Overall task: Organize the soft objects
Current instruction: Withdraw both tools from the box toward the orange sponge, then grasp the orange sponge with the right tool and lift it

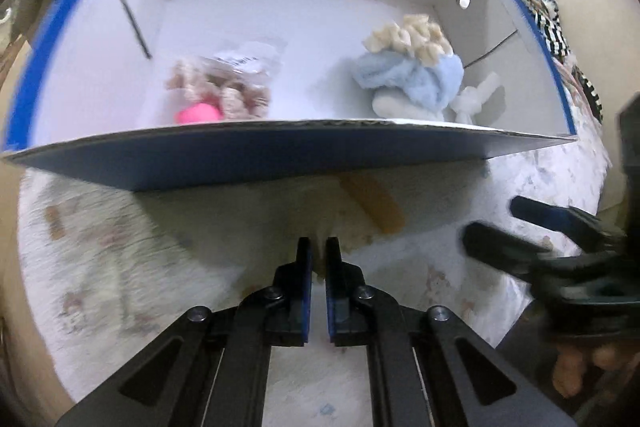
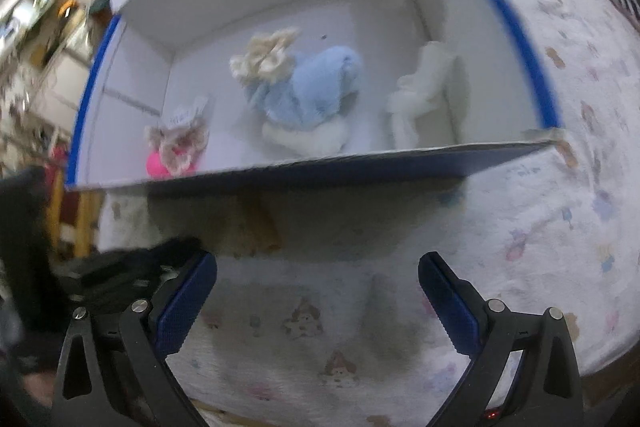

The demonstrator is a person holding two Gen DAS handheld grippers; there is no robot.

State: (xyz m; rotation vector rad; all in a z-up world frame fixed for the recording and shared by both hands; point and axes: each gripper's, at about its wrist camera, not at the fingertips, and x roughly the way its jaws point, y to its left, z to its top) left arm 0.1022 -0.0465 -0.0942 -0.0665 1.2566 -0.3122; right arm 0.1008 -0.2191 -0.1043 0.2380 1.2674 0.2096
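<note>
A white box with blue outer walls (image 1: 280, 155) (image 2: 320, 167) lies on a patterned blanket. Inside it are a light-blue fluffy item (image 1: 416, 79) (image 2: 312, 87) with a cream frilly piece (image 1: 412, 35) (image 2: 264, 55) on top, a white soft item (image 1: 476, 95) (image 2: 420, 91), and a bagged beige knit item (image 1: 224, 83) (image 2: 180, 139) beside a pink ball (image 1: 198, 114) (image 2: 154, 163). My left gripper (image 1: 319, 247) is shut and empty, just in front of the box's near wall. My right gripper (image 2: 318, 267) is open and empty, in front of the box; it also shows in the left wrist view (image 1: 504, 223).
The patterned blanket (image 1: 120, 267) (image 2: 560, 227) covers the surface around the box. A tan strip (image 1: 376, 203) lies on the blanket under the box's near edge. Black-and-white striped fabric (image 1: 548, 11) lies beyond the box at the right. Cluttered room at far left (image 2: 40, 39).
</note>
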